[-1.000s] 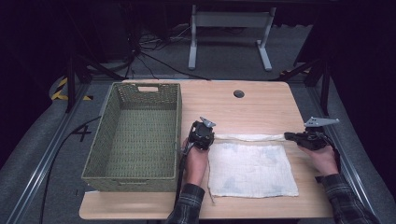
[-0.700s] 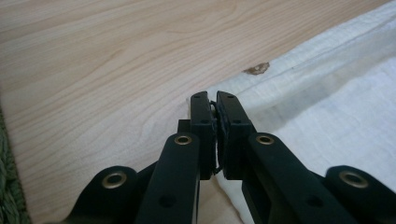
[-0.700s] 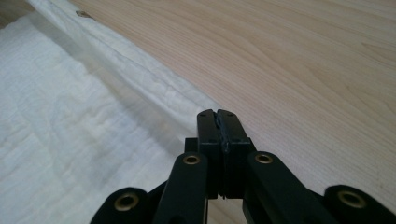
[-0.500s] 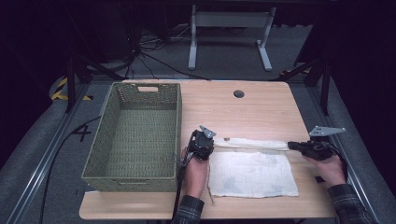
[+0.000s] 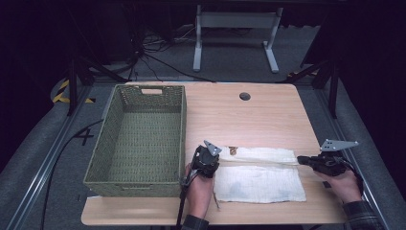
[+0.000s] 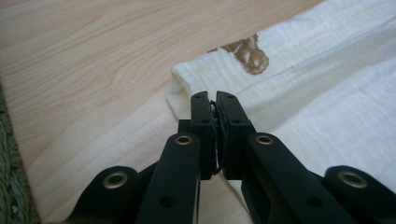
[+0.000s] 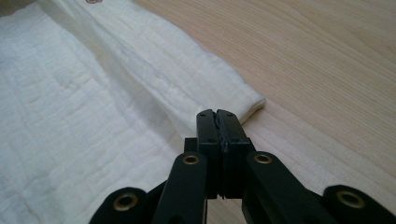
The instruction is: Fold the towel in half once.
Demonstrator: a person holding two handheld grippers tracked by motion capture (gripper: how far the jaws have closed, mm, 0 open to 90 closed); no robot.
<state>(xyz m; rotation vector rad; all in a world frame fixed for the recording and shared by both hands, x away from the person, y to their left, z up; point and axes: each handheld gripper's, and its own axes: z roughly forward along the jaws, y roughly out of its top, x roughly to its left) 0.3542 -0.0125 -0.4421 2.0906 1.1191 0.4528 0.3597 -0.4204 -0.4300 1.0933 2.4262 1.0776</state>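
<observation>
The white cloth [image 5: 261, 175] was spread flat on the bench [image 5: 230, 115], at 3 o'clock of the woven basket [image 5: 139, 139]. Its far edge was clamped at the left corner by the left hand-held gripper [image 5: 214, 160] and at the right corner by the right hand-held gripper [image 5: 302, 160], and lifted taut between them.

The floor [image 5: 84, 136] left of the table bears a dark mark shaped like the figure 4; nothing else is readable.

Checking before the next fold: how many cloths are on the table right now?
1. A white cloth lies on the table's near right part, between the left gripper and right gripper, right of the basket.
</observation>
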